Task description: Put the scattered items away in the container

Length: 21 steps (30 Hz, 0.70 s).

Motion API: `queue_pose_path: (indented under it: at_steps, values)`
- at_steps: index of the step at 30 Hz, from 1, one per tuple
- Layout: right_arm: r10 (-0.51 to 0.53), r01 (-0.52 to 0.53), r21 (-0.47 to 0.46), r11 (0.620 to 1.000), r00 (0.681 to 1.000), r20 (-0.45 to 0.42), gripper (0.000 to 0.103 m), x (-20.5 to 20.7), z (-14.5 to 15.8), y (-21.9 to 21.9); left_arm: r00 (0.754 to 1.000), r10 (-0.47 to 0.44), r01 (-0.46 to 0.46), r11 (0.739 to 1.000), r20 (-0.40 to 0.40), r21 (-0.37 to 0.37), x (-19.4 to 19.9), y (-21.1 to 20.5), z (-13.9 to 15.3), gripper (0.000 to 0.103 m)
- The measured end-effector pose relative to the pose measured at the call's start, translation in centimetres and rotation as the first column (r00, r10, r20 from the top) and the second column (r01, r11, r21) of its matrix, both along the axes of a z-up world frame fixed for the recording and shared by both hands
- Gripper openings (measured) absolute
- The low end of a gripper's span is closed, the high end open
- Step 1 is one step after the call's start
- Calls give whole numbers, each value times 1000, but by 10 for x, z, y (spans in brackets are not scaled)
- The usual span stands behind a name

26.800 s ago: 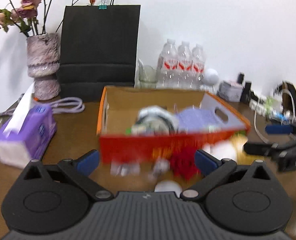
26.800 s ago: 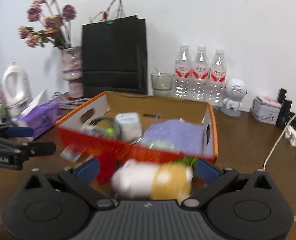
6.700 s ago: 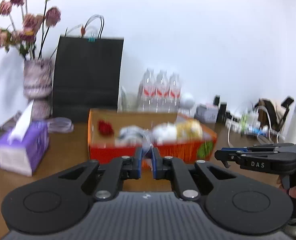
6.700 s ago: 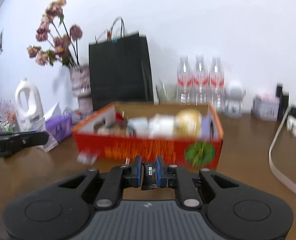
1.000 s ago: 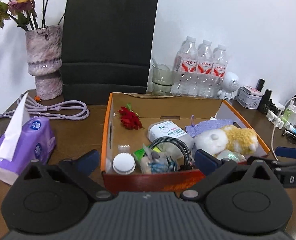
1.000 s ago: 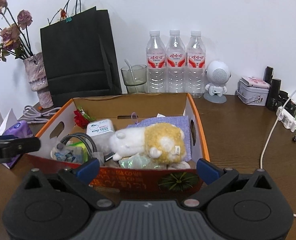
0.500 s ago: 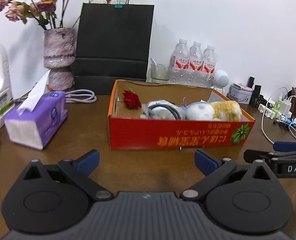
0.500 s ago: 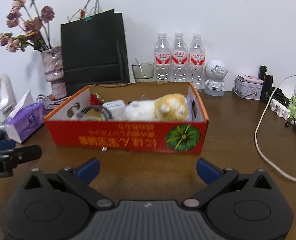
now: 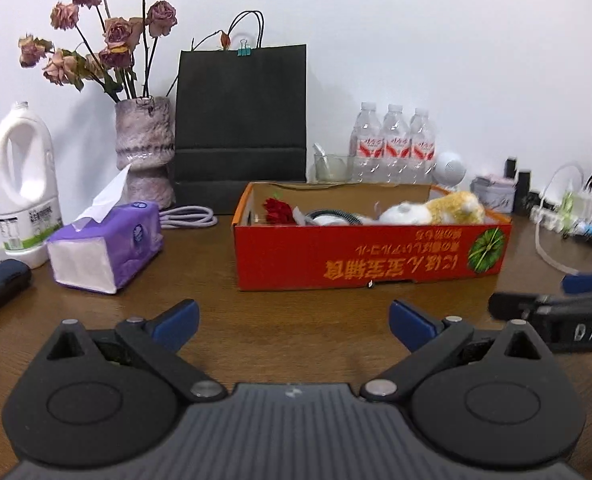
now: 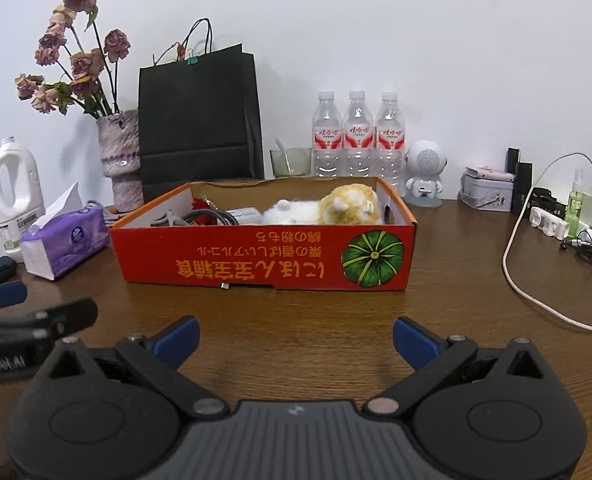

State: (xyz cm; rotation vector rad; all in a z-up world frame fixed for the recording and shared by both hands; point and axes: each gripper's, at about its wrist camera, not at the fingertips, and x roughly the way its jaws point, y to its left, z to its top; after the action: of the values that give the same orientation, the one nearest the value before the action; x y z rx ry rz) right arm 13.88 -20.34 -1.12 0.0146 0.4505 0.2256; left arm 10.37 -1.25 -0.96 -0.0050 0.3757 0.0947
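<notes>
A red cardboard box (image 9: 372,256) (image 10: 264,262) stands on the brown table. Inside it I see a white and yellow plush toy (image 9: 436,210) (image 10: 328,204), a red rose (image 9: 278,210) (image 10: 201,205), a black cable coil (image 9: 330,216) (image 10: 212,216) and a white pack (image 10: 242,212). My left gripper (image 9: 294,320) is open and empty, low over the table well in front of the box. My right gripper (image 10: 296,340) is likewise open and empty in front of the box. Each gripper shows at the other view's edge: the right gripper (image 9: 556,312) and the left gripper (image 10: 32,316).
A purple tissue pack (image 9: 104,248) (image 10: 62,242) and white jug (image 9: 24,184) stand left. Behind the box are a vase of dried roses (image 9: 144,144), black paper bag (image 9: 242,128), glass cup (image 10: 290,162), three water bottles (image 10: 356,136), a white speaker (image 10: 426,172). Cables and a power strip (image 10: 548,218) lie right.
Both grippers have pulled back and down from above the box, which now looks farther away. Both stay open and empty. The earlier scattered items now lie inside the box.
</notes>
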Motion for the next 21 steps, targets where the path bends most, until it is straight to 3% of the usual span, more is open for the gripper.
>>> queue_pose_path:
  at_steps: [7,15,21]
  values:
    - [0,2,-33,999,999,37,103,-4,-3,5,1000,16,-16,1000,19,-11,-3,3,0,103]
    - [-8,9,-28,1000,1000,30,103,-3,-4,4,999,-19,17,998,32,64,-6,-11,1,103]
    - [-13,14,-23,1000,999,29,103,-4,-5,3,1000,-19,18,999,22,51,-6,-8,-1,103]
